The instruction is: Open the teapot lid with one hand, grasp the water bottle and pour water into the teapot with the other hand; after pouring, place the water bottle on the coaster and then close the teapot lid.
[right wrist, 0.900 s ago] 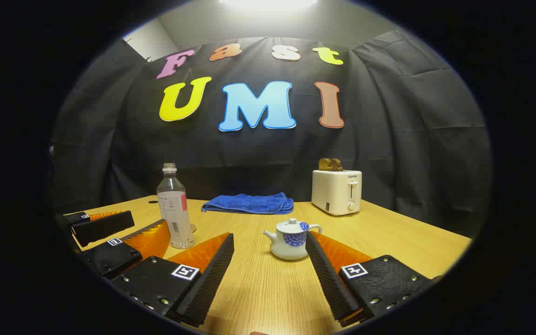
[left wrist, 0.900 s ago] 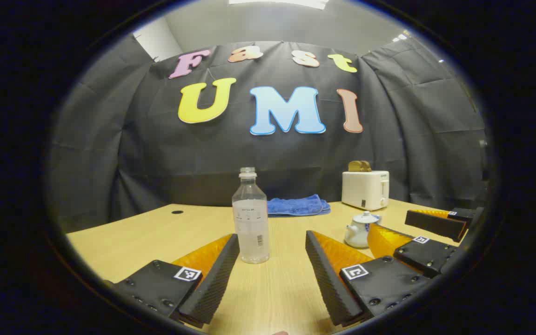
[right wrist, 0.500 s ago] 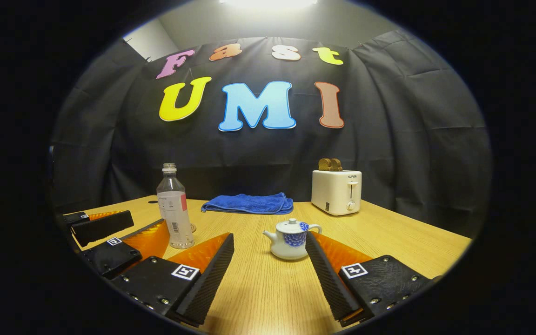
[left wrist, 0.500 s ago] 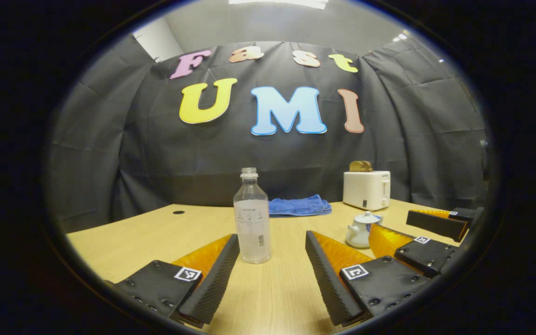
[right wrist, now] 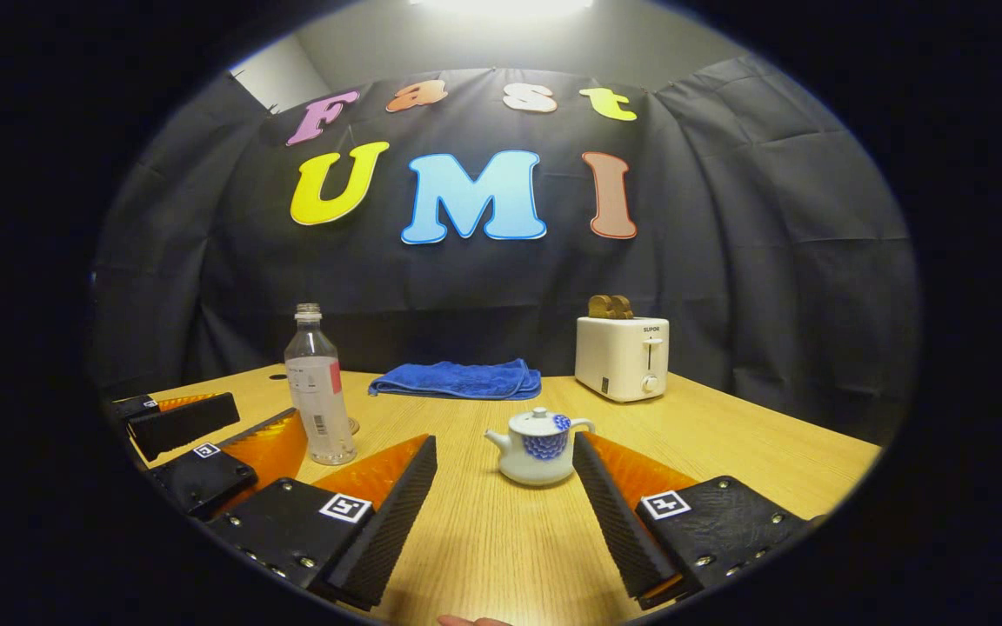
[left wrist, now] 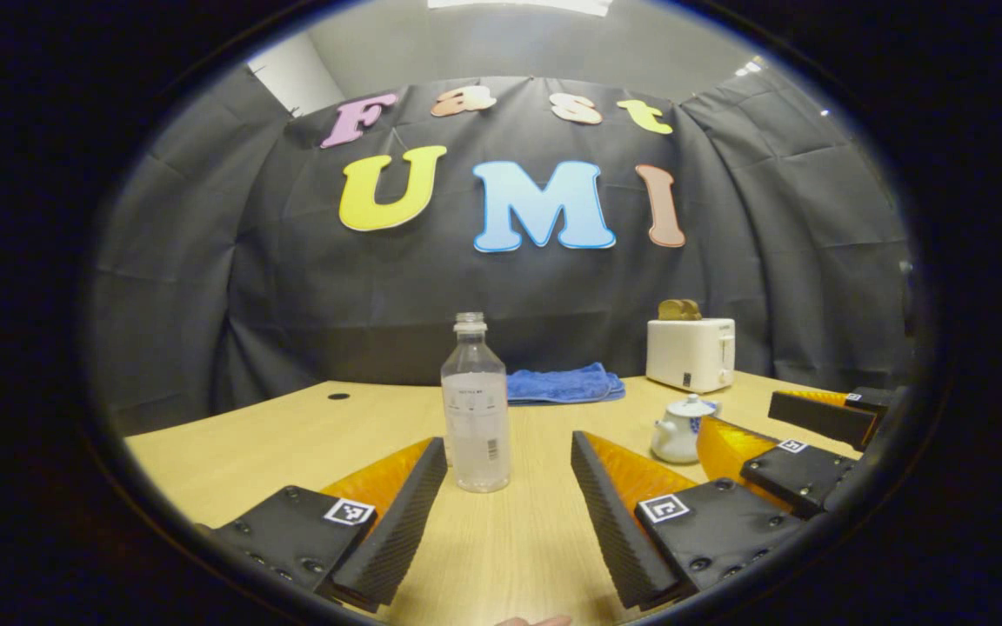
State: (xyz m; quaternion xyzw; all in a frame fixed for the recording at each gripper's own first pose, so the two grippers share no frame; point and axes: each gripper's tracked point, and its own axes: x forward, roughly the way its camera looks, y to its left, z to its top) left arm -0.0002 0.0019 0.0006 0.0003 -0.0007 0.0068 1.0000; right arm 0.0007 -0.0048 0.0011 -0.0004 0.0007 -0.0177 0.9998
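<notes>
- Left gripper (left wrist: 508,452): two wedge-shaped fingers (left wrist: 405,517), inner faces covered with fine ribbed texture
- Each finger mounts on a flat black block (left wrist: 288,530) fastened with round screws along its edges
- A square black-and-white fiducial marker (left wrist: 350,511) sits on the top face of each block
- Right gripper (right wrist: 505,452): same construction, with ribbed wedge fingers (right wrist: 618,513), a screwed black block (right wrist: 714,522) and a square marker (right wrist: 664,503)
- A fingertip of the person's hand (left wrist: 536,621) shows at the bottom edge of the left gripper view
</notes>
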